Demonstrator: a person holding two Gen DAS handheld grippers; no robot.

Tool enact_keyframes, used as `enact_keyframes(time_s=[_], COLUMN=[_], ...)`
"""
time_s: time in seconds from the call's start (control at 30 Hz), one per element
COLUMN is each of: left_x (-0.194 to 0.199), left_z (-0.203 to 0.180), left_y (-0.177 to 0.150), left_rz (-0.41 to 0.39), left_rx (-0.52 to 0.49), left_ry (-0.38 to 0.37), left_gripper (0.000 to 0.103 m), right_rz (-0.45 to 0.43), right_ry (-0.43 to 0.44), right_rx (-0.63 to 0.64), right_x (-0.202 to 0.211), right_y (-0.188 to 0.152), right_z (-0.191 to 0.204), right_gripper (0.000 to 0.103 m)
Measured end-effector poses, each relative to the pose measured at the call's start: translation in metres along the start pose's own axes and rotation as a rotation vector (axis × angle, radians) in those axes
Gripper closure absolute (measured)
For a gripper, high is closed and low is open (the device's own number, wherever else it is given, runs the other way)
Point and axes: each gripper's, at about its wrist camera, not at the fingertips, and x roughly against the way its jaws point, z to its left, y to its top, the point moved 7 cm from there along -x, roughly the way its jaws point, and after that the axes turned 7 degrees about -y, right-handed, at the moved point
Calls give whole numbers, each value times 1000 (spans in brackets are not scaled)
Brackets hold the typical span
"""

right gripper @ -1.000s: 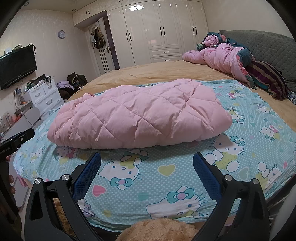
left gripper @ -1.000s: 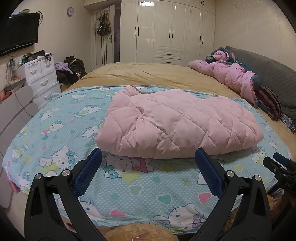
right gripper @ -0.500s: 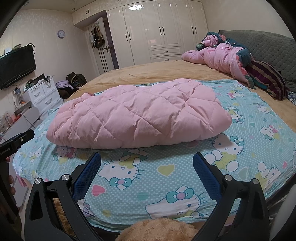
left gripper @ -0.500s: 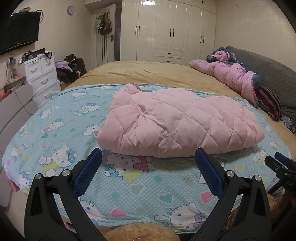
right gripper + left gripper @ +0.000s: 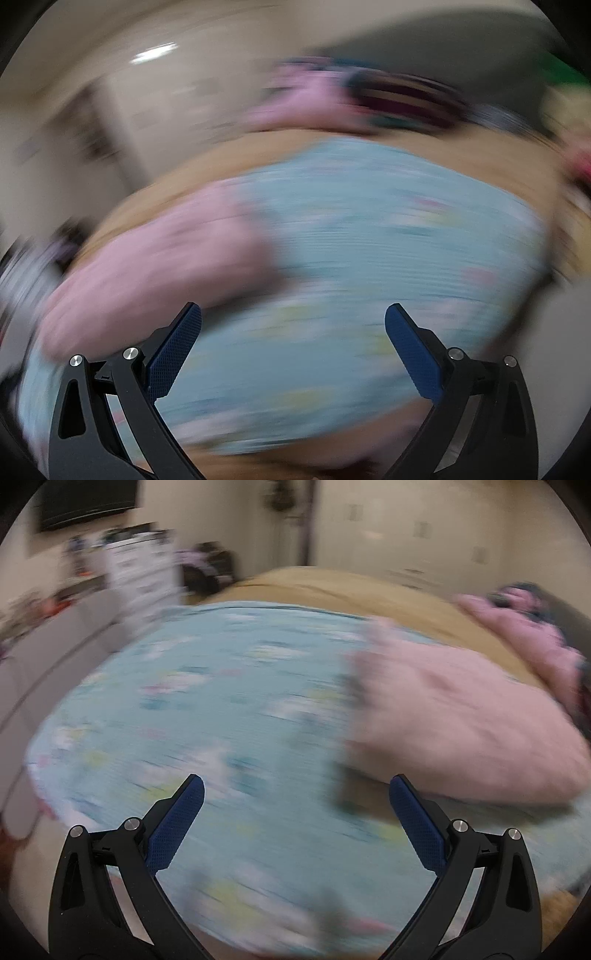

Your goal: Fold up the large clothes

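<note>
Pink quilted garment (image 5: pixel 461 723) lies beyond both spread, empty tongs (image 5: pixel 295 803).

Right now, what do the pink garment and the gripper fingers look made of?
Pink garment: soft, matte padded fabric, judging by its puffy bulk; blur hides any stitching. Left gripper fingers: blue pads with a fine dotted grip texture, probably rubber, on smooth black arms, likely plastic.
</note>
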Motion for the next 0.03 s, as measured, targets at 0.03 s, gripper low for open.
enact_keyframes(time_s=[0.03], left_x=[-7], left_z=[21], left_y=[7], left_rz=[-1], left_rx=[19], left_ry=[39], left_gripper=[9], right_rz=[-8], right_ry=[-128], right_rx=[-66], right_x=[-11], right_y=[8], right_z=[-52], right_gripper=[4])
